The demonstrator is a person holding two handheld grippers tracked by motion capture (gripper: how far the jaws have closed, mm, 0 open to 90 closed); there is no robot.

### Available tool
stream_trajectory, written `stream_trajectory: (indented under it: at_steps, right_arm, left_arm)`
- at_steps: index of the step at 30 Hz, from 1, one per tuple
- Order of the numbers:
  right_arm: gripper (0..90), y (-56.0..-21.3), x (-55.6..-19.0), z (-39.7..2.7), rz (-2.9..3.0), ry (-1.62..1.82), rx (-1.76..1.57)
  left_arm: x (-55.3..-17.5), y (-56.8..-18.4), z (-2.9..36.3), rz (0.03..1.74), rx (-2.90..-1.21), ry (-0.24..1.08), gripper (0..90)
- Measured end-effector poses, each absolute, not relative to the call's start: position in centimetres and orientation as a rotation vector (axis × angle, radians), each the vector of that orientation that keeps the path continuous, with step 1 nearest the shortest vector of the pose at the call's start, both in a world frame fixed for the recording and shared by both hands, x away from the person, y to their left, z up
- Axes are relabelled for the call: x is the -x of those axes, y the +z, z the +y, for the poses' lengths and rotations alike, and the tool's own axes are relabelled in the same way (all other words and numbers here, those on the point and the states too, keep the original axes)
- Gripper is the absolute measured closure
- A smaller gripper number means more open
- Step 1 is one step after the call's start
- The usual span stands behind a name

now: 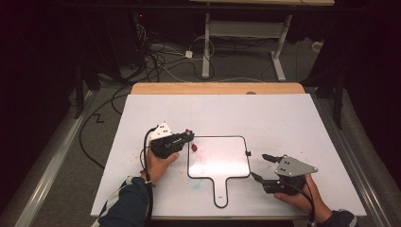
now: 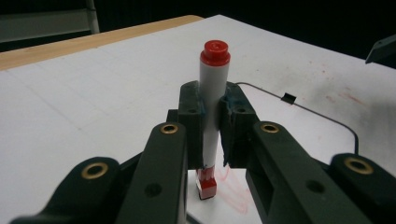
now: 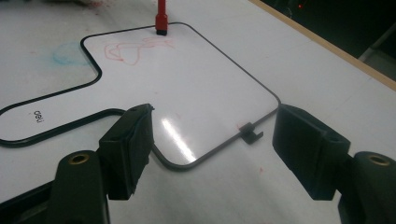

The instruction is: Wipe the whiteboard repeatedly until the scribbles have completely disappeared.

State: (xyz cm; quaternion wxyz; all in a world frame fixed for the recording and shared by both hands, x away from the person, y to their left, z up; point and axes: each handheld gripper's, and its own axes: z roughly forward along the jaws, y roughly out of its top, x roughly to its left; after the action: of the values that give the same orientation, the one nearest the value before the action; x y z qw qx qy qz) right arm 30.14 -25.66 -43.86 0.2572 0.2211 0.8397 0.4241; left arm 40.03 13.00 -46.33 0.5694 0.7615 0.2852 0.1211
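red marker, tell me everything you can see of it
The red marker has a pale grey-white barrel, a red end cap on top and a red collar with a dark tip at the bottom. It looks like plastic. It stands nearly upright, tip down, on the near-left corner of the small whiteboard, right at faint red scribbles. The left tongs are shut on its barrel, one pad on each side; nothing else touches it.

Marker (image 2: 212, 116) stands on the whiteboard (image 1: 220, 158), table (image 1: 283, 123) beneath.
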Motion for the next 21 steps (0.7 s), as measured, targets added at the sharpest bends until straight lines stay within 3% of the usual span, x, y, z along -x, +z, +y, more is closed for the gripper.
stream_trajectory:
  at_steps: [9,16,21]
  right_arm:
    - [29.9,-44.1,-30.3,-25.4,2.292,1.134,-0.597]
    - [30.4,-43.9,-30.2,-25.7,2.276,1.116,-0.616]
    - [30.4,-43.9,-30.2,-25.7,2.276,1.113,-0.617]
  left_arm:
    - [-39.9,-45.1,9.2,0.626,-1.900,0.354,78.3]
    - [-40.8,-44.2,10.9,0.742,-1.973,0.485,78.3]
    - [-41.1,-44.5,11.3,0.748,-1.930,0.441,78.4]
